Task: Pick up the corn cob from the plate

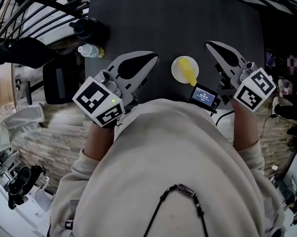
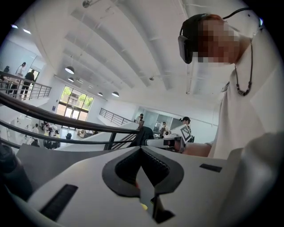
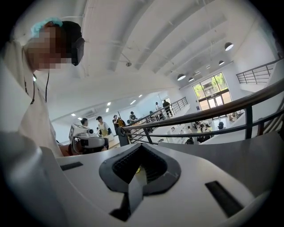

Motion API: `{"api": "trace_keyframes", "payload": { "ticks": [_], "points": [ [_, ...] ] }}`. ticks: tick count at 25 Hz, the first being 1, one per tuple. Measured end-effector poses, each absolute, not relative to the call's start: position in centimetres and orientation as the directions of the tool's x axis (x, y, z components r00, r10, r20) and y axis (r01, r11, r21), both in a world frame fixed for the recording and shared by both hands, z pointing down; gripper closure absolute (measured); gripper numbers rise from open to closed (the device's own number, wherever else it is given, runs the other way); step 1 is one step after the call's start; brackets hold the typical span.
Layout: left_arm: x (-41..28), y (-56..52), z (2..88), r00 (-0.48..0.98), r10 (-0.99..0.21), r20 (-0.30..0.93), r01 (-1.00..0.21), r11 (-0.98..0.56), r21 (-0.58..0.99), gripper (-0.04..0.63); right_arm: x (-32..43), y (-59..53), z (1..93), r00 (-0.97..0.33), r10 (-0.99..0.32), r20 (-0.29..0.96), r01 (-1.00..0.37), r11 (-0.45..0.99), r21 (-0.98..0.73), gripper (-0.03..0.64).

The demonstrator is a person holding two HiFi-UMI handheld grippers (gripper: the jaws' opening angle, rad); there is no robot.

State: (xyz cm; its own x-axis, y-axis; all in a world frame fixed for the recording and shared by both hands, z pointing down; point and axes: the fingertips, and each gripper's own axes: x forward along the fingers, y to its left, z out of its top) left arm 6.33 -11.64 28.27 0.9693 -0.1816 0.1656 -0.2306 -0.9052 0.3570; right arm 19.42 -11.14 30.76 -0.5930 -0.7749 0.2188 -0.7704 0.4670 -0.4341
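A white plate sits on the black table. The corn cob lies on it, yellow and slanted, running from the plate's middle to its near right rim, where the cob's tip pokes just past the edge. Neither gripper touches the cob.

The left gripper is held to the left of the plate, with its tips aimed past the plate's far left side and clear of the rim. Seen from the camera on the left gripper, its jaws are closed tip to tip, with only the hollow between the ribbed pads behind the tips and nothing caught in it.

The right gripper is on the right of the plate, its tips a little beyond the plate's far right side and also clear of the rim. Seen from the camera on the right gripper, the jaws are likewise pressed together at the tips and hold nothing.

A small black device with a lit screen lies just off the plate's near right side, close to the cob's overhanging tip. A clear water bottle stands well to the left of the plate, by the table's edge. The person's pale sweatshirt fills the view on the near side of the plate
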Motion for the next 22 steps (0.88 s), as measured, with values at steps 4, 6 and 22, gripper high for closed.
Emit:
{"api": "trace_keyframes", "payload": {
  "ticks": [4,6,22],
  "points": [
    [5.9,-11.7,28.5,0.97,-0.182,0.163,-0.231,-0.899,0.372,0.589,19.6,-11.2,31.3,-0.58,-0.777,0.245,-0.781,0.444,-0.44,0.601],
    [5.8,-11.6,28.7,0.969,-0.185,0.162,-0.234,-0.896,0.378,0.589,19.7,-11.2,31.7,-0.577,-0.775,0.257,-0.786,0.441,-0.434,0.603],
    [2.7,-9.4,29.5,0.939,-0.28,0.199,-0.337,-0.859,0.386,0.589,21.4,-10.8,36.8,-0.57,-0.728,0.382,-0.808,0.414,-0.419,0.6]
  ]
}}
